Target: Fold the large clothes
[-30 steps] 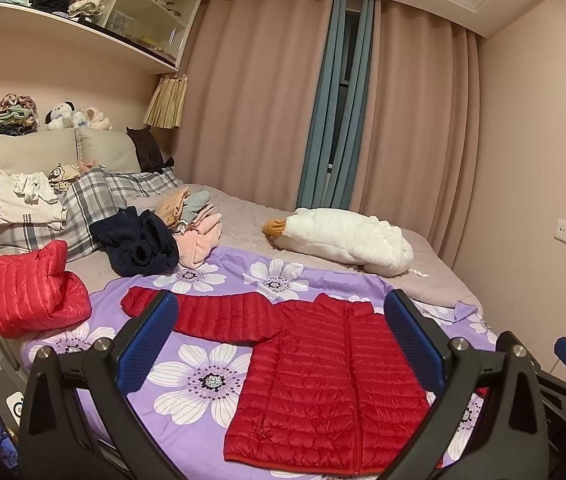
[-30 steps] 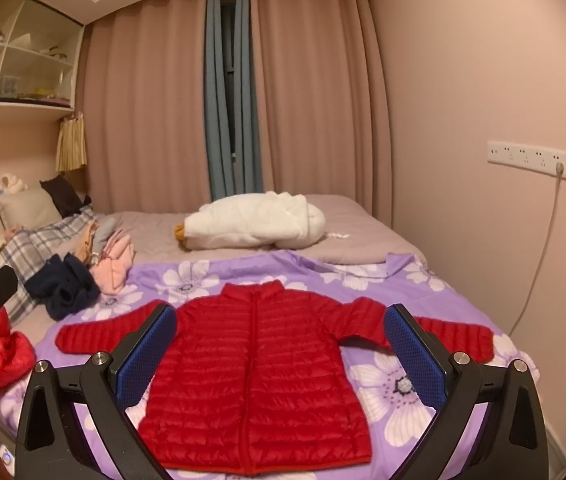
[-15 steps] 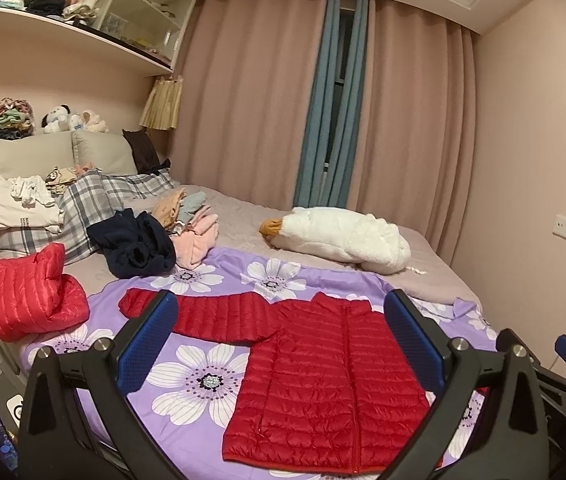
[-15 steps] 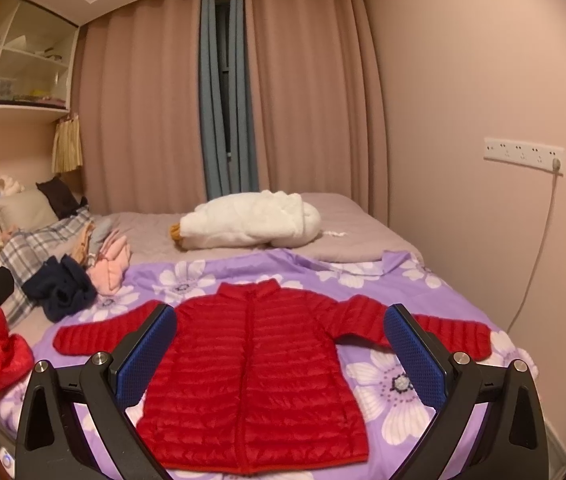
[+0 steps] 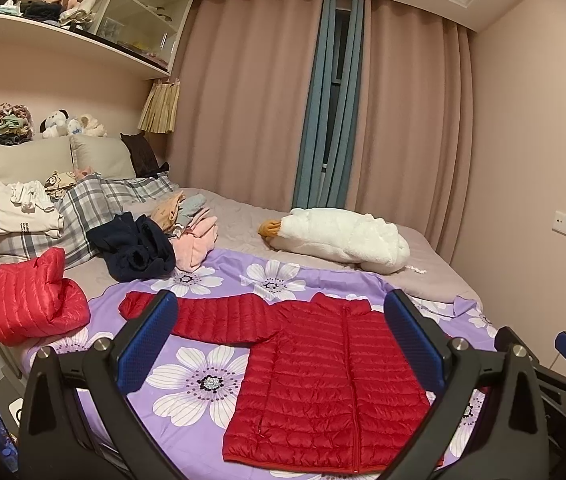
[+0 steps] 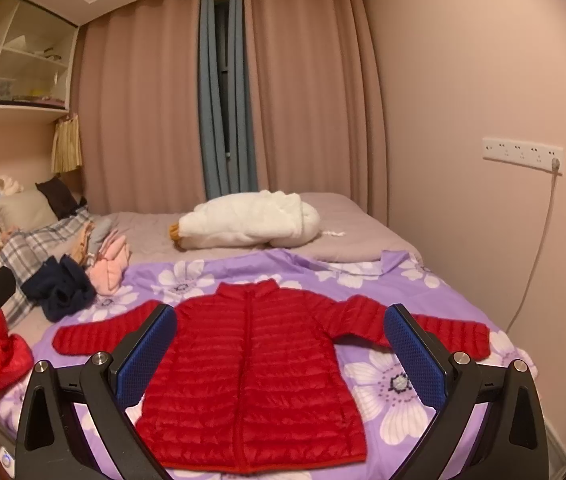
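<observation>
A red quilted puffer jacket (image 5: 323, 368) lies flat, front up and zipped, with both sleeves spread out, on a purple flowered sheet (image 5: 203, 384) over the bed. It also shows in the right wrist view (image 6: 251, 376). My left gripper (image 5: 279, 340) is open and empty, held above the bed's near edge, over the jacket's left sleeve and body. My right gripper (image 6: 279, 344) is open and empty, held above the jacket's body. Neither touches the jacket.
A second red puffer garment (image 5: 27, 300) sits bunched at the bed's left edge. A navy garment (image 5: 135, 252), pink folded clothes (image 5: 195, 240) and a white plush goose (image 5: 339, 240) lie further back. Plaid pillows (image 5: 79, 212) are at the headboard. A wall socket strip (image 6: 523, 156) is on the right.
Both views have shifted slightly: the jacket sits a little lower and nearer. Both grippers stay open and empty. Nothing on the bed has moved.
</observation>
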`<action>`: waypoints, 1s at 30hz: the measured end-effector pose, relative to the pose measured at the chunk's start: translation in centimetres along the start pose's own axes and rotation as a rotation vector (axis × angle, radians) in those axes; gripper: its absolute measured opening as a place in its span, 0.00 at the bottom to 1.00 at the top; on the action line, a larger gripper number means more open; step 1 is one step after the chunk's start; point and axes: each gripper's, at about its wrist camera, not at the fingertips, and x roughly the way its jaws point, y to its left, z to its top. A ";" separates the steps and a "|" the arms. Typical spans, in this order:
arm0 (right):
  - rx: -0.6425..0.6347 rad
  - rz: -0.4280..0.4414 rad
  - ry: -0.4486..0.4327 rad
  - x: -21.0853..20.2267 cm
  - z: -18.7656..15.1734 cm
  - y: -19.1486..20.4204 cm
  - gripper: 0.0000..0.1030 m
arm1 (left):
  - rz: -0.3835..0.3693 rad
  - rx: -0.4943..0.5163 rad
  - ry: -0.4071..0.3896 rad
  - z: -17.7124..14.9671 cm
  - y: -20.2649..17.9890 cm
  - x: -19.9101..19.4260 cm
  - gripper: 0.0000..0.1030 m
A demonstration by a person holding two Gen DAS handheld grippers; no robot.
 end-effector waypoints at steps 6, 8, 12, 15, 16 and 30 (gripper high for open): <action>0.000 0.000 0.001 0.0 0.0 0.0 0.99 | -0.003 0.004 -0.003 0.1 -0.2 0.0 1.00; -0.002 -0.001 0.003 0.1 0.0 -0.1 0.99 | -0.002 0.005 0.000 0.1 -0.3 0.0 1.00; -0.002 0.001 0.004 0.0 0.0 -0.2 0.99 | 0.002 0.006 0.000 0.1 -0.3 0.0 1.00; -0.002 0.002 0.005 0.0 0.0 -0.2 0.99 | 0.002 0.007 0.000 0.0 -0.3 0.0 1.00; -0.002 0.002 0.006 0.0 -0.1 -0.2 0.99 | 0.002 0.005 0.000 0.0 -0.3 0.0 1.00; -0.003 0.000 0.012 0.2 0.0 -0.2 0.99 | 0.003 0.006 0.001 -0.2 -0.1 -0.1 1.00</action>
